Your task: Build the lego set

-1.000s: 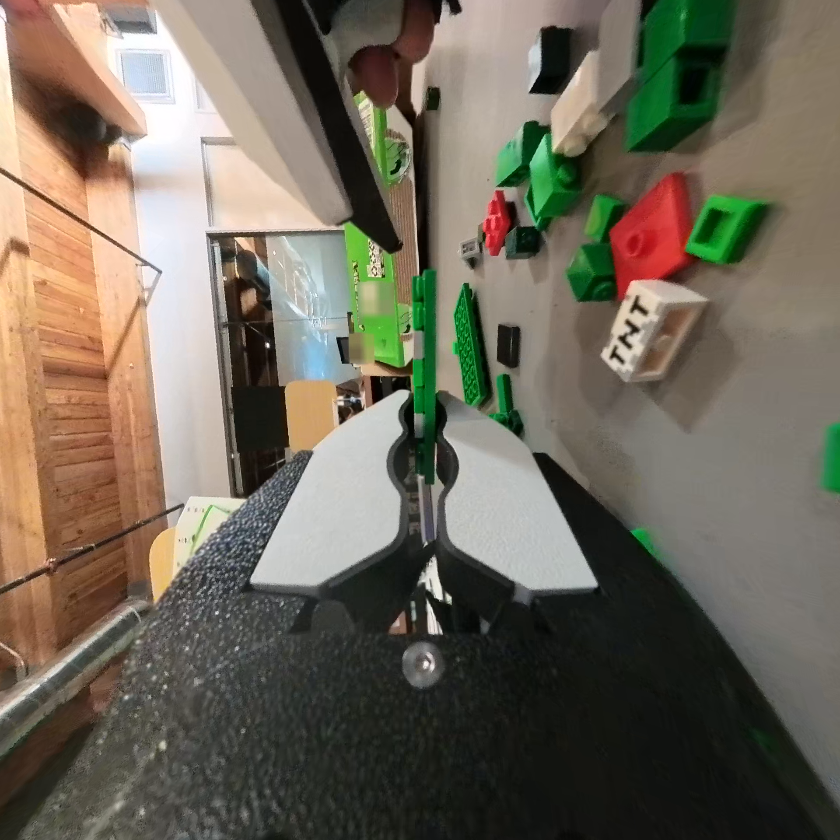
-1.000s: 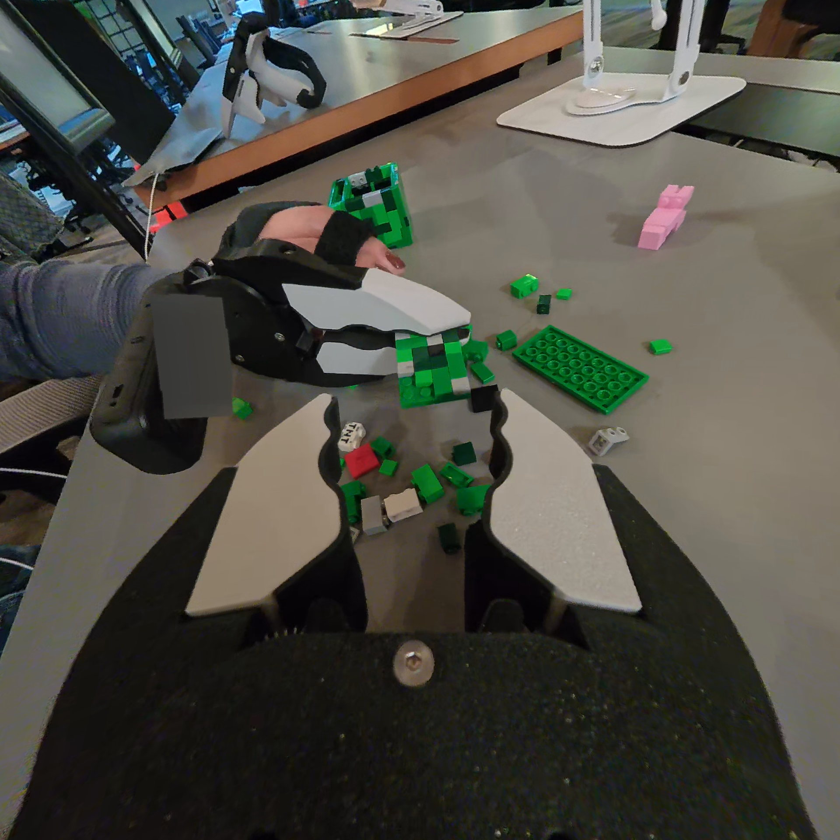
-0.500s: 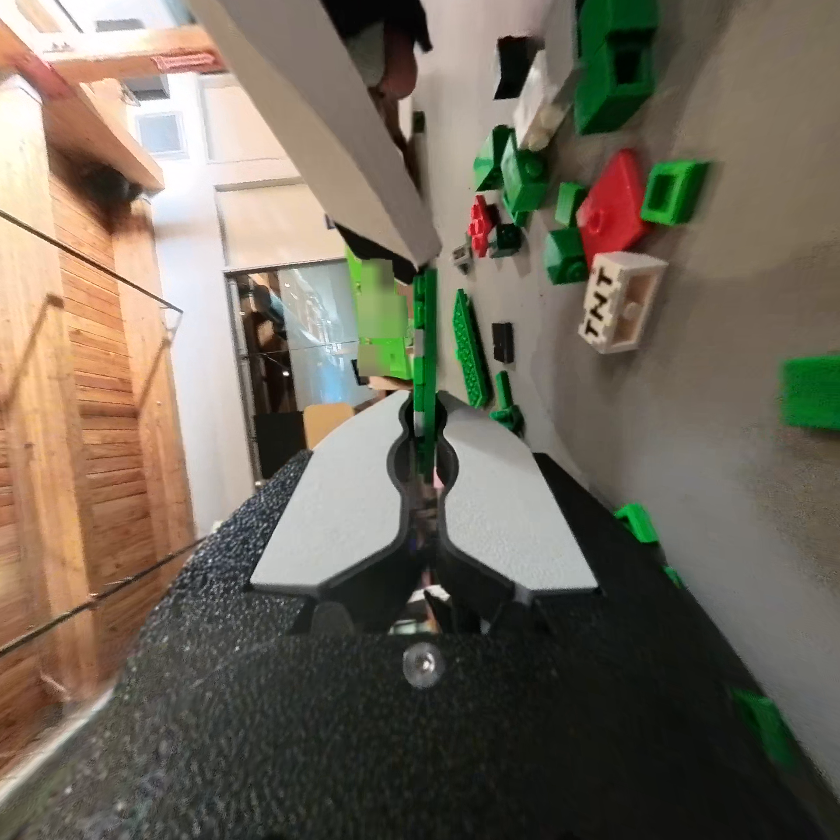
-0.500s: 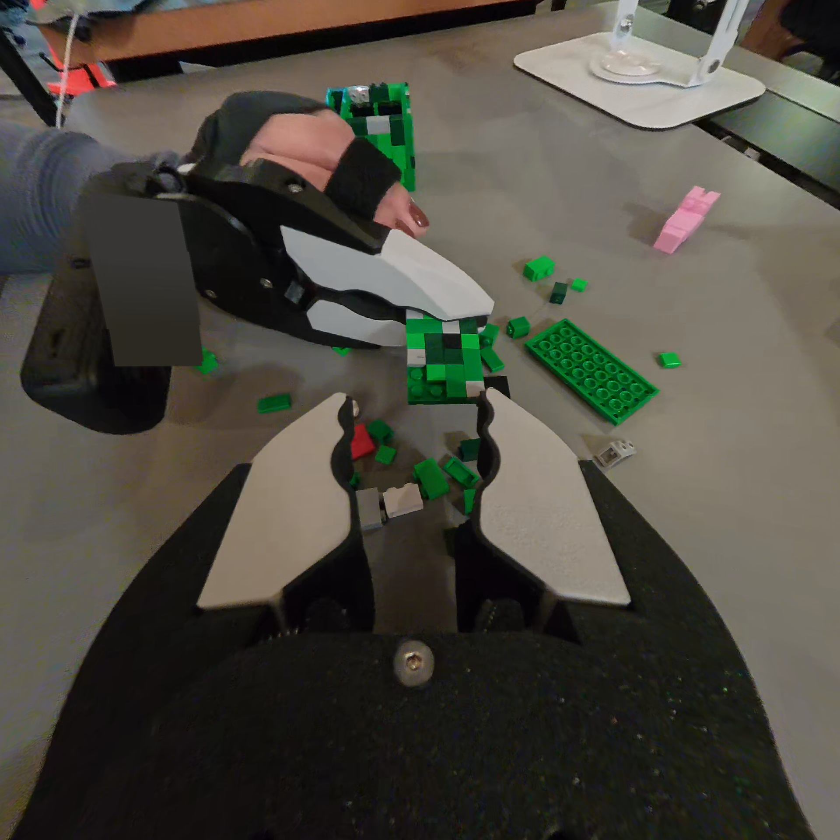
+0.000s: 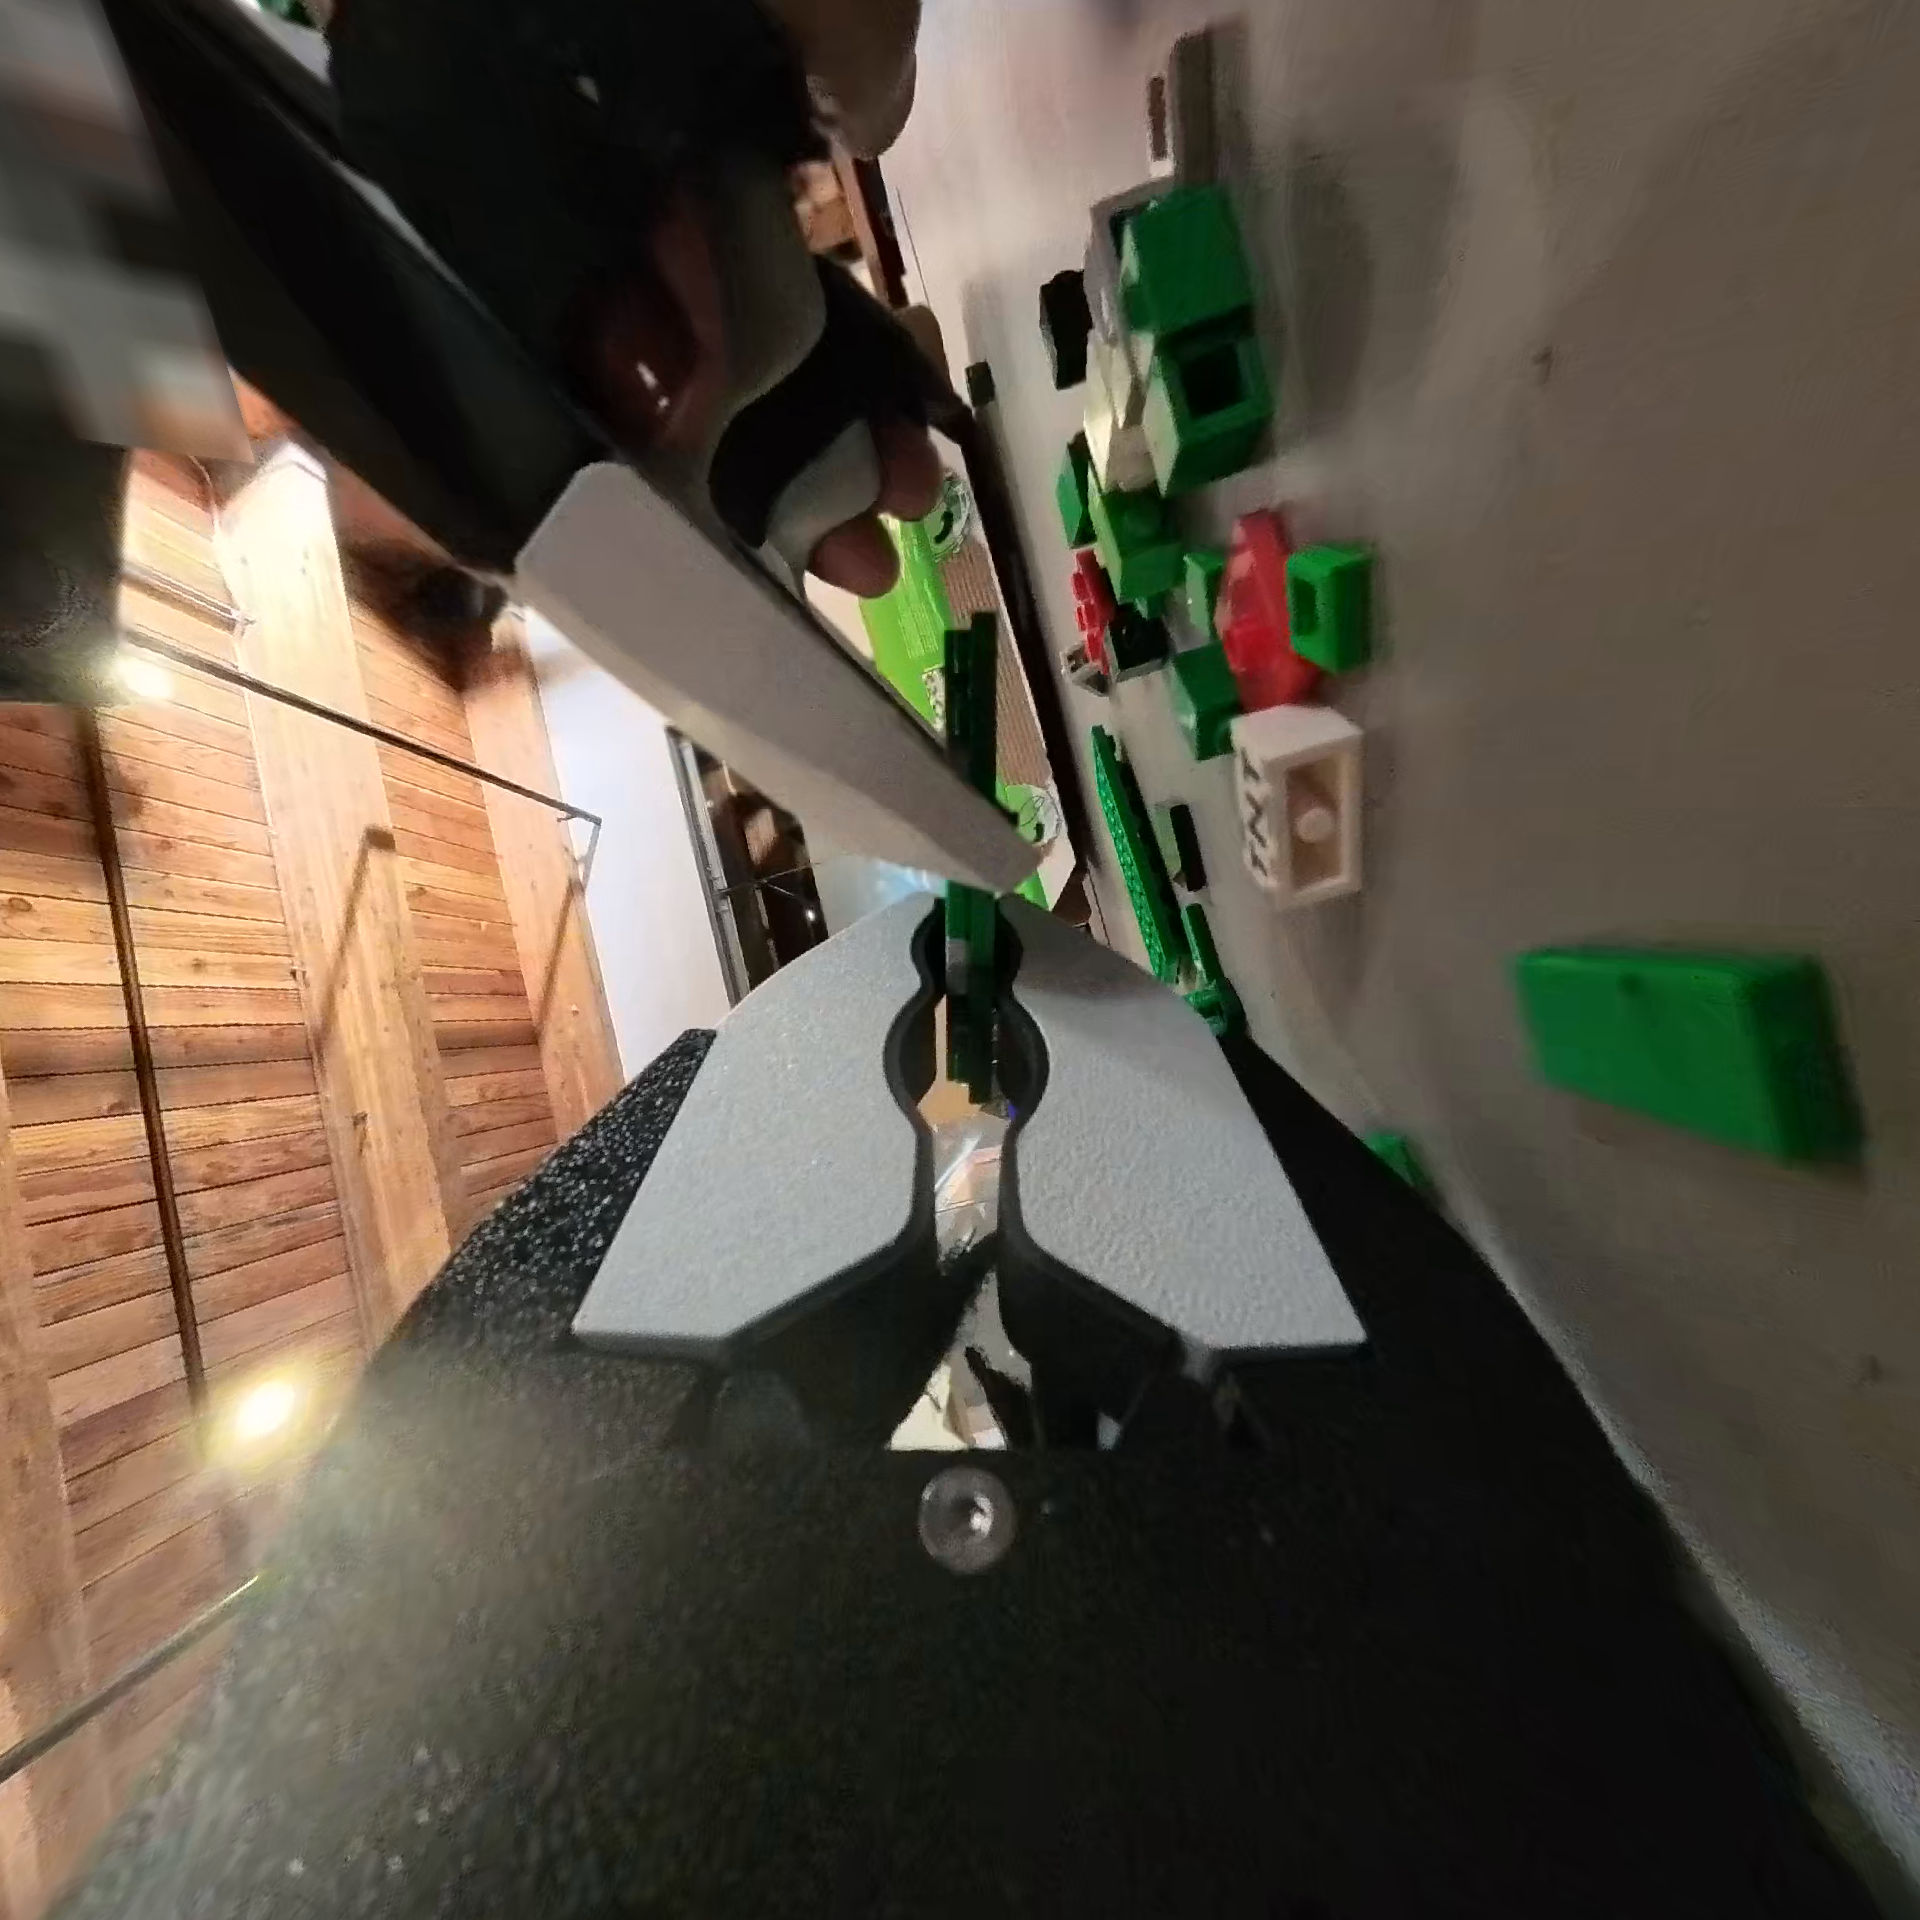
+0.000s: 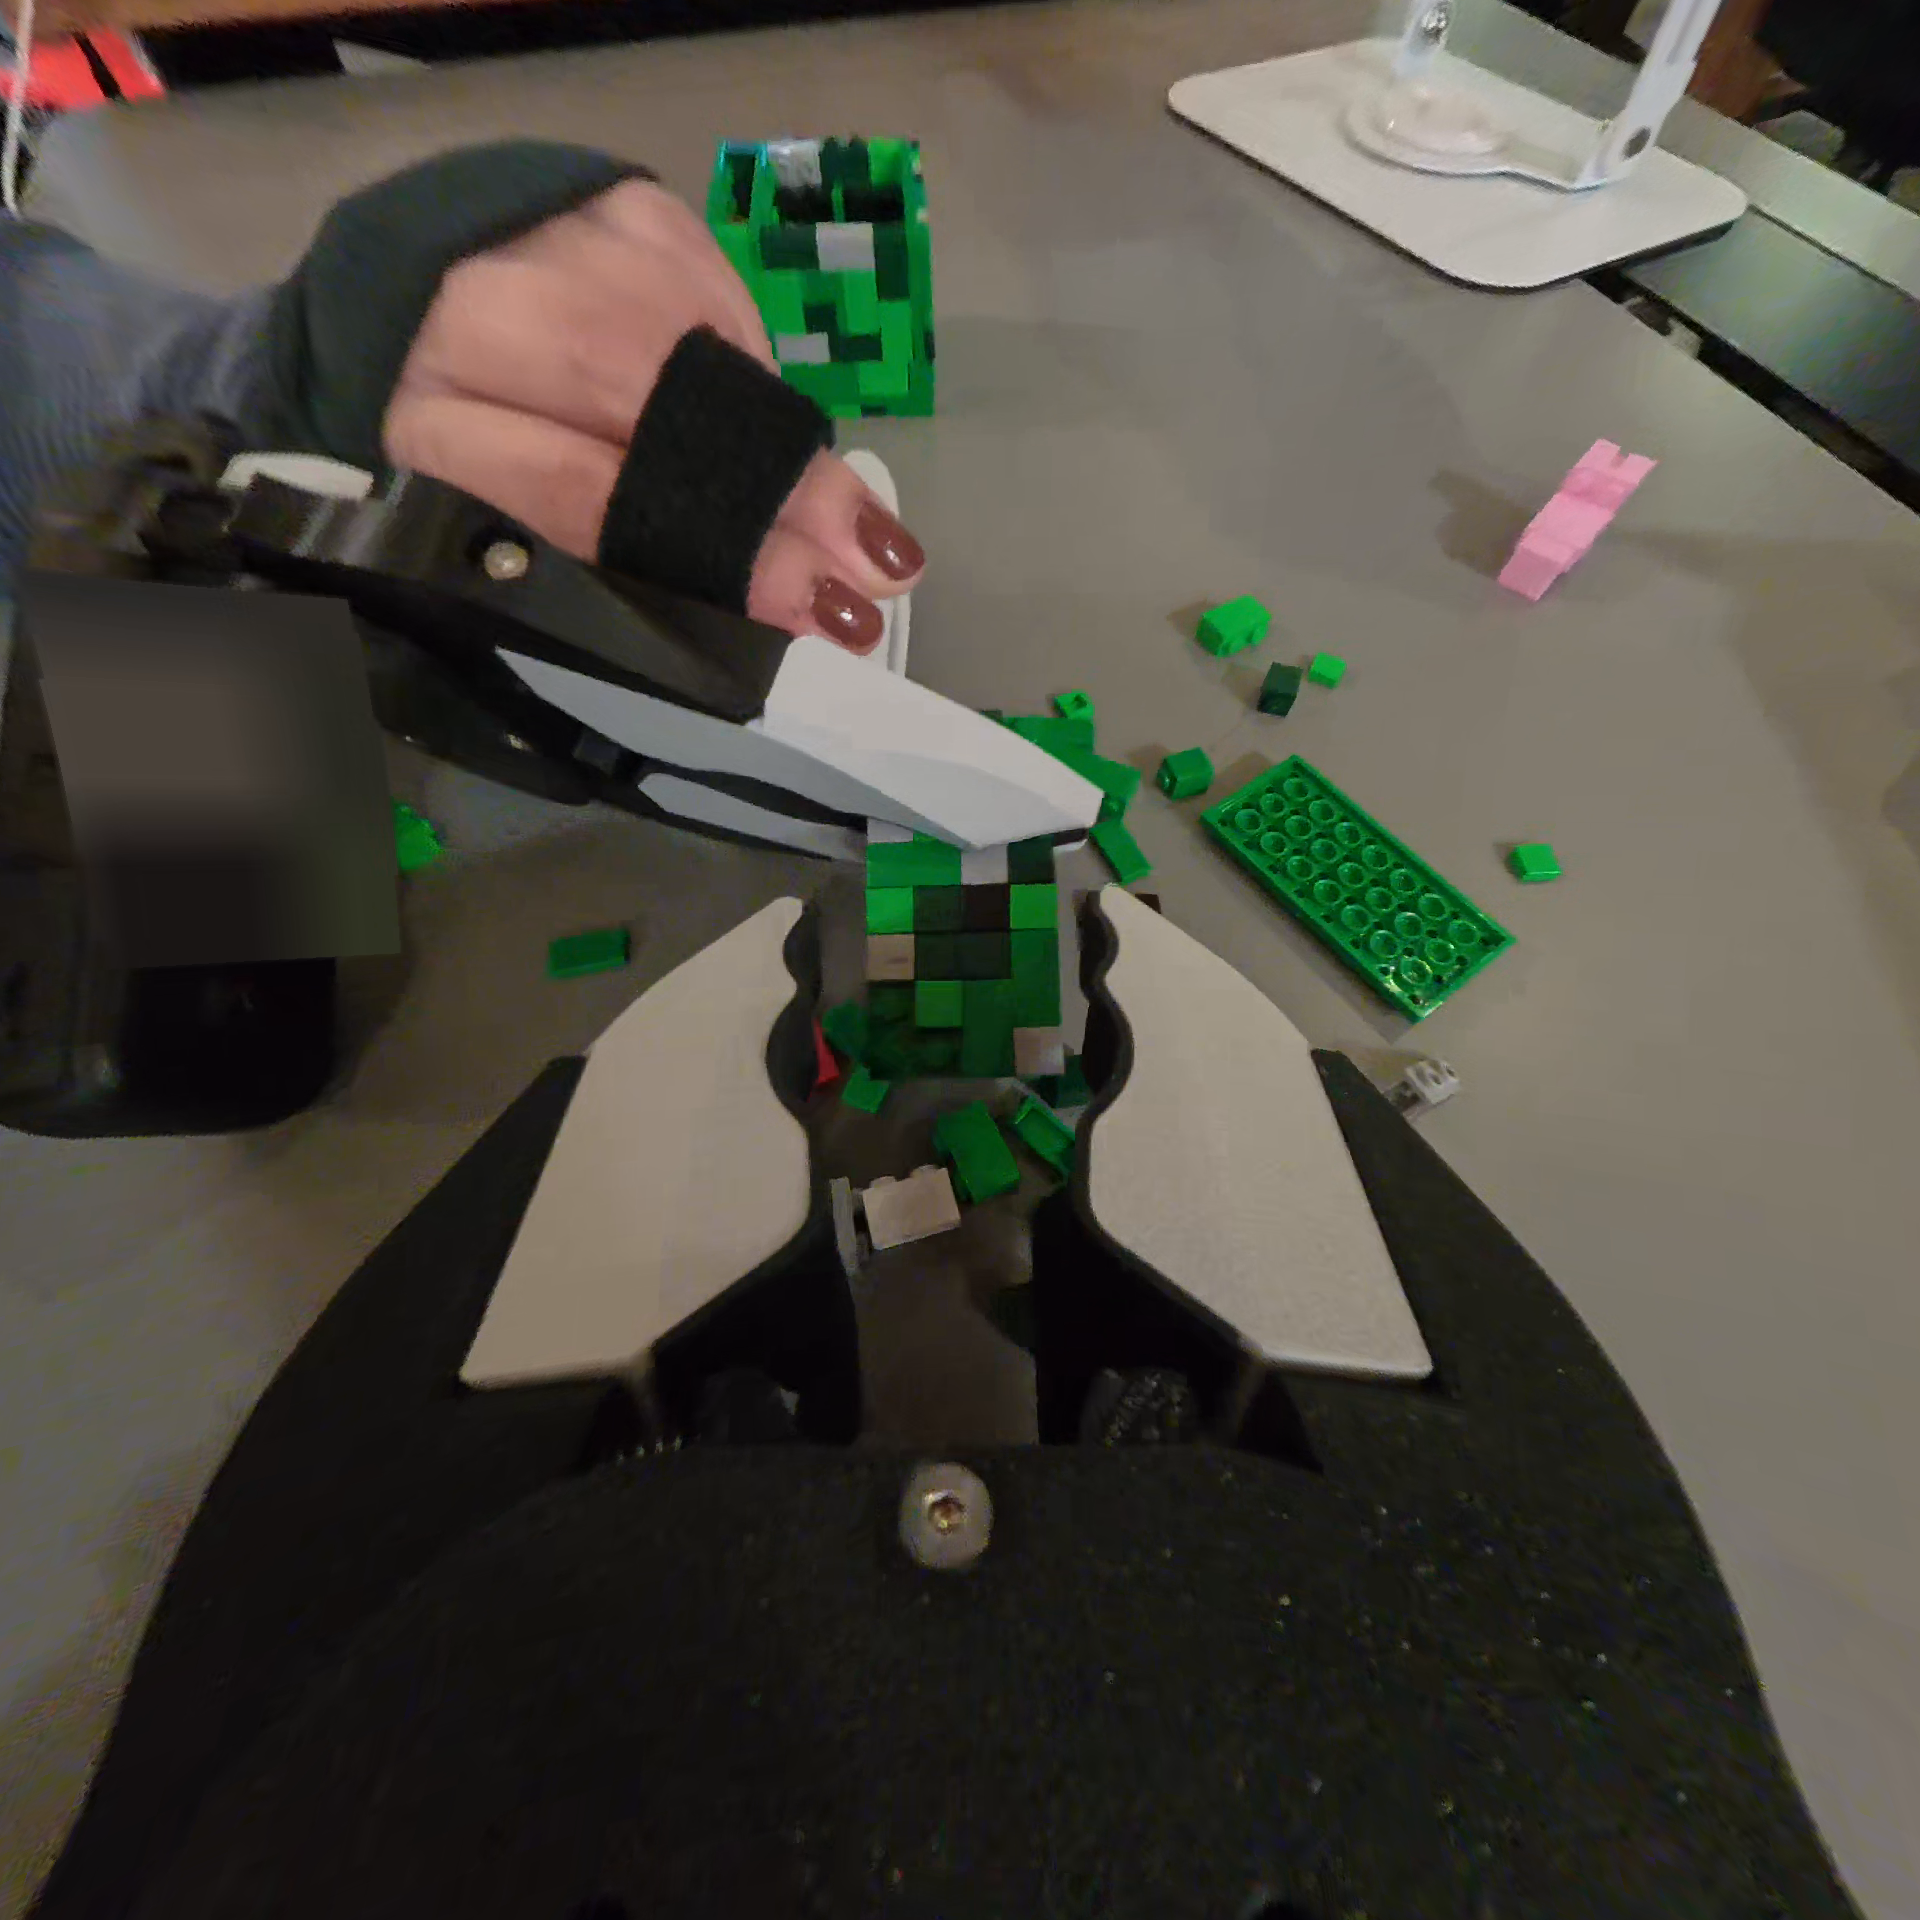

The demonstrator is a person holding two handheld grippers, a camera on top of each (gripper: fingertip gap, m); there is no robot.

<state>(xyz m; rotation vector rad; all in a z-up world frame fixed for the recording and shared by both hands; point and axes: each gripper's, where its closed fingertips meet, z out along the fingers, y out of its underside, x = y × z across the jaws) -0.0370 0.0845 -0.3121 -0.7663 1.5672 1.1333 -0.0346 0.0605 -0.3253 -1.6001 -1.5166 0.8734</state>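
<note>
- the left gripper (image 6: 977, 831) is clenched on the far edge of a flat green lego panel (image 6: 961, 971), holding it off the grey bench (image 6: 1351, 499); in the left wrist view the panel (image 5: 971, 997) shows edge-on between that gripper's pads
- the right gripper (image 6: 945, 997) is released, its fingers either side of the panel's near end; whether they touch it i cannot tell
- loose green bricks (image 6: 977, 1148) lie on the bench under the panel; a green baseplate (image 6: 1351, 883) lies right of the panel; a green block tower (image 6: 831, 281) stands beyond it
</note>
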